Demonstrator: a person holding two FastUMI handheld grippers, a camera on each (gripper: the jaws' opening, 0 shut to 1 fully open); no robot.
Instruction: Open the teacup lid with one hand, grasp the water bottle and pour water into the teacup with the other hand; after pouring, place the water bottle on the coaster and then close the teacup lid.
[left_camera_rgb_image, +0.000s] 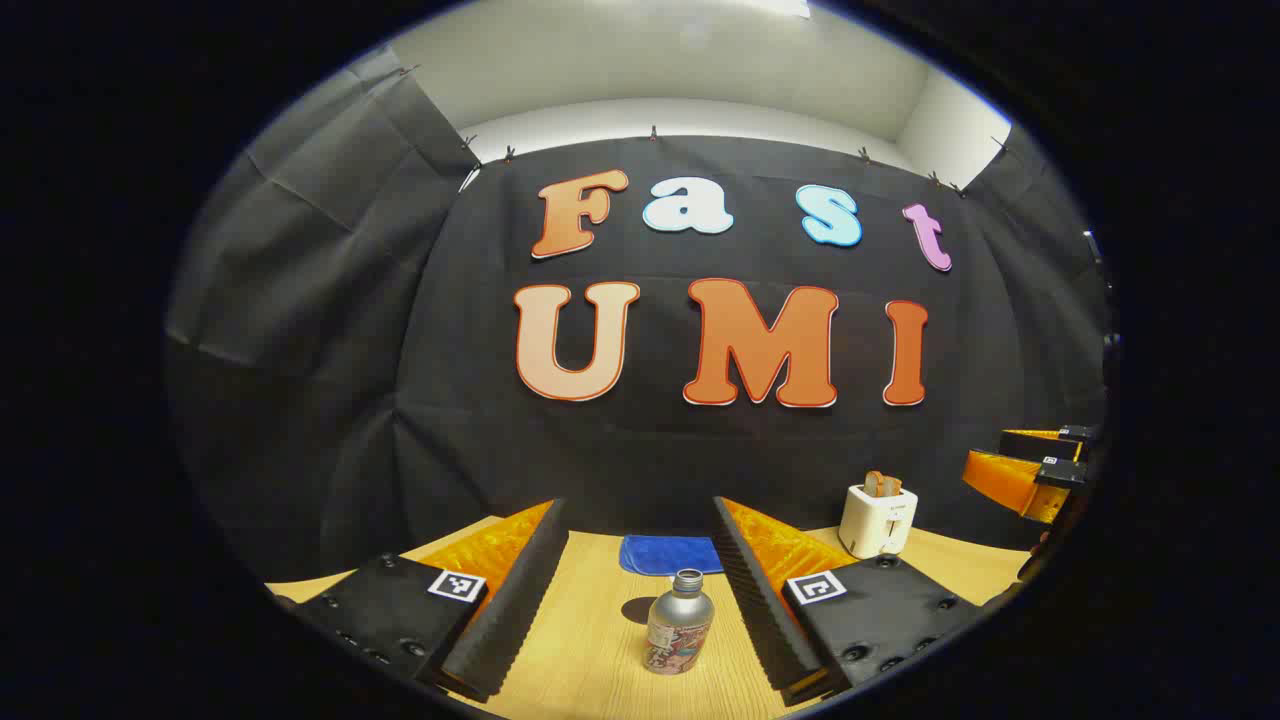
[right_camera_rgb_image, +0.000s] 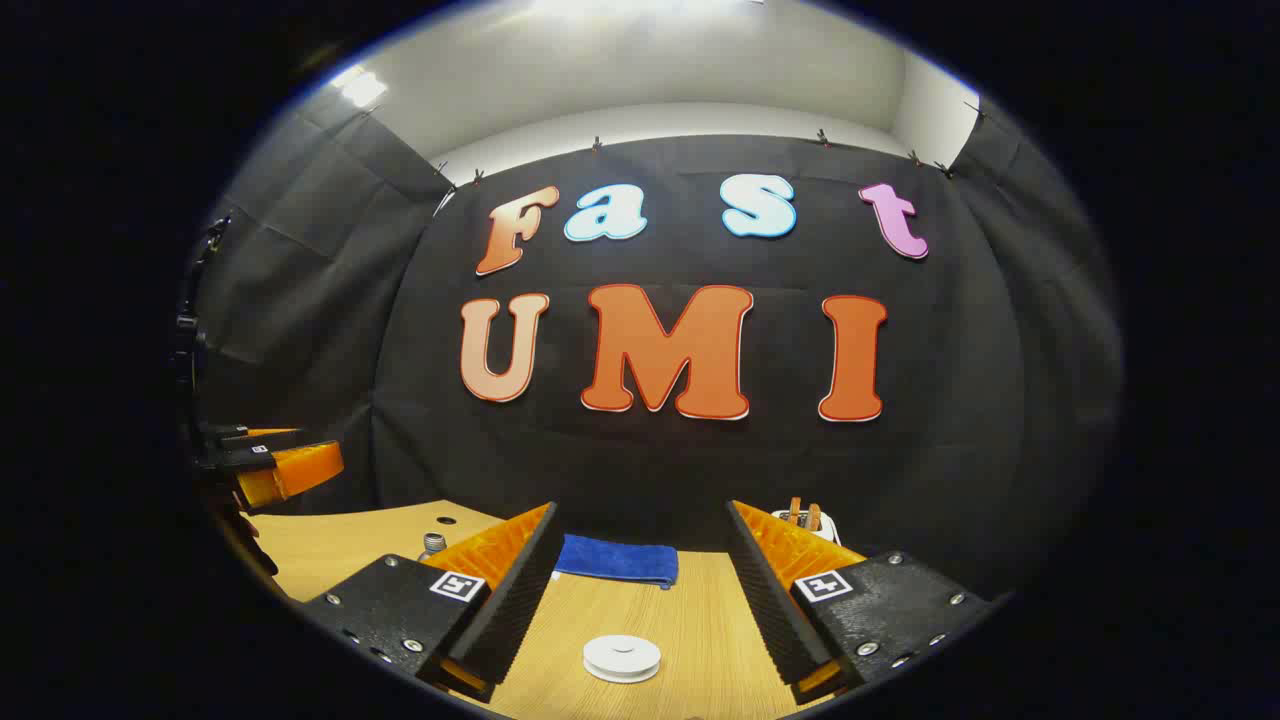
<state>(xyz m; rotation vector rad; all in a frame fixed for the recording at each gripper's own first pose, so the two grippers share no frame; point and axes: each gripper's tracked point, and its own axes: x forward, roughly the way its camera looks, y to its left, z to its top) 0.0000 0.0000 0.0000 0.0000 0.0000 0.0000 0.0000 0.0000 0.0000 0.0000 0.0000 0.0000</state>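
My left gripper (left_camera_rgb_image: 640, 600) hangs wide open above the table (left_camera_rgb_image: 590, 640), with the bottle (left_camera_rgb_image: 679, 622) standing upright just ahead between its fingers. I'd come in level and close on the body below the neck. Whether it holds water I cannot tell. My right gripper (right_camera_rgb_image: 640, 600) is equally wide, with a white lid (right_camera_rgb_image: 622, 658) low between its fingers. I'd drop straight down on it; the cup beneath is hidden.
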